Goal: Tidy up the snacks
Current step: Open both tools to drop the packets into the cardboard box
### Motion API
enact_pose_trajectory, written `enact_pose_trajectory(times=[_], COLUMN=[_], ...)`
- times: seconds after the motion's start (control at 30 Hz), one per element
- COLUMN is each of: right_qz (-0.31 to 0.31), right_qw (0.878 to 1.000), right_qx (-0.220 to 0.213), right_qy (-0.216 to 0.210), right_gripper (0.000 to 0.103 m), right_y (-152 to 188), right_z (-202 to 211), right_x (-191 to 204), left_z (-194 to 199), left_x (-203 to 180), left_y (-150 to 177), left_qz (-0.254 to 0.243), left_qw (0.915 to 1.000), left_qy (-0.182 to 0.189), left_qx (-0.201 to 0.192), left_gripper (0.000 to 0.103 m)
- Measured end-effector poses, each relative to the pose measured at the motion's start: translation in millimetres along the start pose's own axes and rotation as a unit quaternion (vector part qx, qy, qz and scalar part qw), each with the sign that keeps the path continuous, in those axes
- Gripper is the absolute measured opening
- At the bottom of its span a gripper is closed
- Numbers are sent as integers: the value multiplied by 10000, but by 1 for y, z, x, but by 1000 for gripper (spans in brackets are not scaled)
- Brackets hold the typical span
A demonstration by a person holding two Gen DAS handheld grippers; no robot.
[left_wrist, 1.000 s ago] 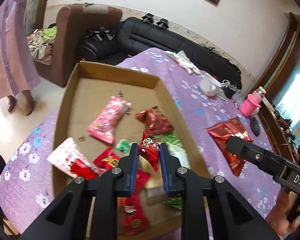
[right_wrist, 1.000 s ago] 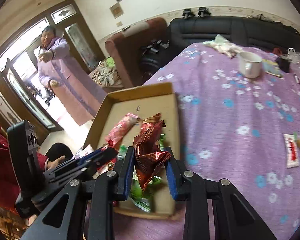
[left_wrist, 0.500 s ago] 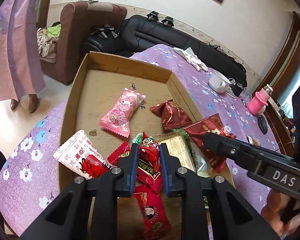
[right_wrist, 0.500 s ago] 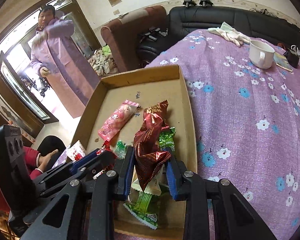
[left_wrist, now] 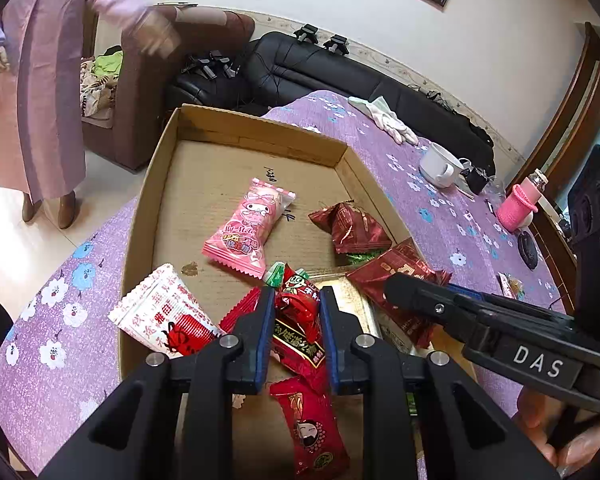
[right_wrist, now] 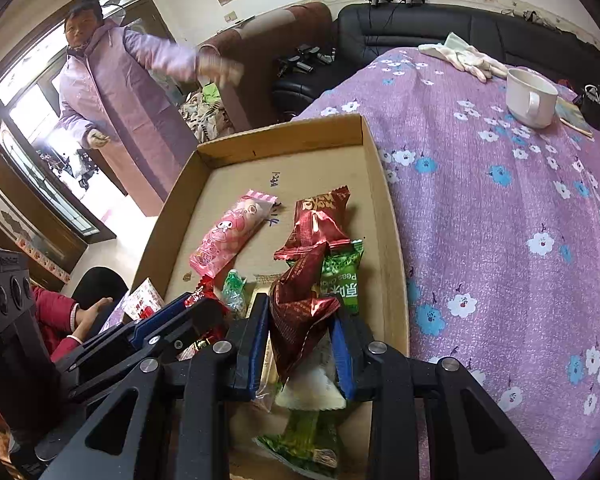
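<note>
The surface (right_wrist: 500, 208) wears a purple cloth with little flowers, and on it sits a flat cardboard box (right_wrist: 384, 216), with a white cup (right_wrist: 530, 98) far behind the box and white gloves (right_wrist: 466, 58) past the cup.

I read "DAS" in white on the black right gripper body (left_wrist: 538, 360), at my 4 o'clock. "Peas" on green foil snack packet (right_wrist: 340, 276), 12 o'clock from right wrist.

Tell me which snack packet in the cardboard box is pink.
The long pink cartoon-rabbit packet, lying flat mid-box in the brown cardboard box. The others are red, maroon, green or white.
</note>
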State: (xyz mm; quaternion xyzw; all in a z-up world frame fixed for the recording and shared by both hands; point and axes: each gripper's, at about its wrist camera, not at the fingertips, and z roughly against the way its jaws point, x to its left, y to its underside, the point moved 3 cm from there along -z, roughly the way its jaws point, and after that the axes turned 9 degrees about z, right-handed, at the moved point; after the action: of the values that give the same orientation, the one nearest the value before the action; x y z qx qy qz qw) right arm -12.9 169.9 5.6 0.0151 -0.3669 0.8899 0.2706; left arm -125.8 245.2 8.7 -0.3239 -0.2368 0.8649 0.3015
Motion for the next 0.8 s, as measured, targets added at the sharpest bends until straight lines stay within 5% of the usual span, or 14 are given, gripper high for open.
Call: enact_pose_trajectory(times=[0.8], right_qz=[-33], right_qw=[9992], right_qx=[-340], right_qy=[-225], right_gripper=[41], right_y=[2], right_z=[40], right_x=[-5], left_z=[20], left_x=[-17], left_y=[0], left_qz=[-128], left_qw=[9997], left_qy=[-21], left_qx=[-190], left_gripper=[33])
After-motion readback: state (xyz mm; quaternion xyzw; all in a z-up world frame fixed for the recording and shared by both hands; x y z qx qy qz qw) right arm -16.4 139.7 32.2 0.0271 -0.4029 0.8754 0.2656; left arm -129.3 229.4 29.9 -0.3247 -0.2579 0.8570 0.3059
